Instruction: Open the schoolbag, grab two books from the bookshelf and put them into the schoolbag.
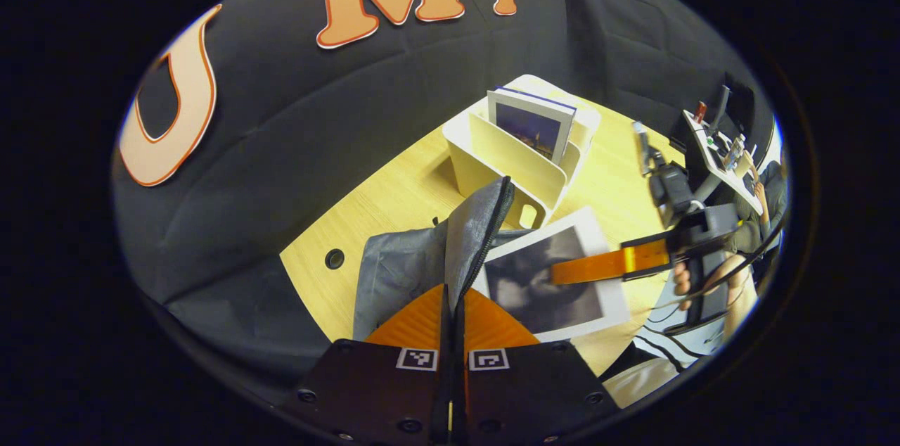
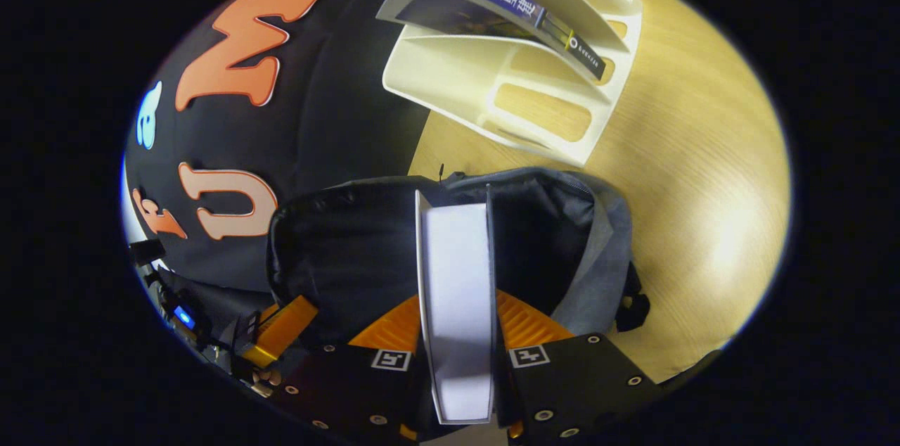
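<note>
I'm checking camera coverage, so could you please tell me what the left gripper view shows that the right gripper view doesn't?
Left gripper view alone: the book's whole grey cover from the side, the right gripper clamping it, and the left gripper pinching the schoolbag's flap.

Right gripper view alone: the dark open inside of the schoolbag, with the book's edge pointing into it.

Both: the white bookshelf holding one more book, and the wooden table.

A recording booth in a lab: black cloth wall, pale wooden table, cluttered equipment desk beyond.
</note>
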`<state>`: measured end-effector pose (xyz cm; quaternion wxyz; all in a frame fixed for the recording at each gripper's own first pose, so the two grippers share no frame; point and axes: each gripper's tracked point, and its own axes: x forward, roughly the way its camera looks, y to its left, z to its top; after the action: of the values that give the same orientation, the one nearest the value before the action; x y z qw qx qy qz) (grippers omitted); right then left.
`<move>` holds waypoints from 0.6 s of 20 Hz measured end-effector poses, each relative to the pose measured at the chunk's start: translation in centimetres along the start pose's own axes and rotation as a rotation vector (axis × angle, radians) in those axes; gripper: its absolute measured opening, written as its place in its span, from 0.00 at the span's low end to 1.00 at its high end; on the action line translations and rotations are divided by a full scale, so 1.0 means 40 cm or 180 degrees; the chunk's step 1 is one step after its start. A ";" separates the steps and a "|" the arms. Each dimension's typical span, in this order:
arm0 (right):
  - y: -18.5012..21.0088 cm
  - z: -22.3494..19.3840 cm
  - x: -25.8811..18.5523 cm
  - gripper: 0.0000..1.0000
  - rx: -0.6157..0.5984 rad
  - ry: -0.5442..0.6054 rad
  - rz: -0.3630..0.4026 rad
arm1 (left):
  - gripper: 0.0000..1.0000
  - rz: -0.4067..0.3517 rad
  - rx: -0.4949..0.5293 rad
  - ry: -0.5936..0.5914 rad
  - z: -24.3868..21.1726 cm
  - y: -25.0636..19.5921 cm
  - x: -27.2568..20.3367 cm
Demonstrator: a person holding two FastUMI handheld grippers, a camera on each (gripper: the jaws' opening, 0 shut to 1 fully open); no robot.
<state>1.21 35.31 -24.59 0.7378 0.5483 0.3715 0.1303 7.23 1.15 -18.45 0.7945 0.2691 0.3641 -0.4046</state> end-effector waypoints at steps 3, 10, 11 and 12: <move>0.018 0.006 0.069 0.36 0.0030 -0.0166 0.0072 | 0.02 -0.0056 0.0047 -0.0014 0.009 -0.026 -0.017; 0.005 0.008 0.190 0.39 0.0332 -0.0475 -0.0078 | 0.02 -0.0050 0.0024 -0.0037 0.021 -0.023 -0.018; -0.016 -0.002 0.185 0.40 0.0359 -0.0453 -0.0199 | 0.02 -0.0013 0.0007 -0.0016 0.018 -0.009 -0.008; -0.030 -0.005 0.198 0.47 0.0362 -0.0425 -0.0278 | 0.02 -0.0012 -0.0029 -0.0001 0.005 0.000 -0.006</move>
<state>6.28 39.78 -28.91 0.7336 0.5800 0.3518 0.0398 7.22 1.13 -18.13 0.7951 0.2648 0.3663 -0.4045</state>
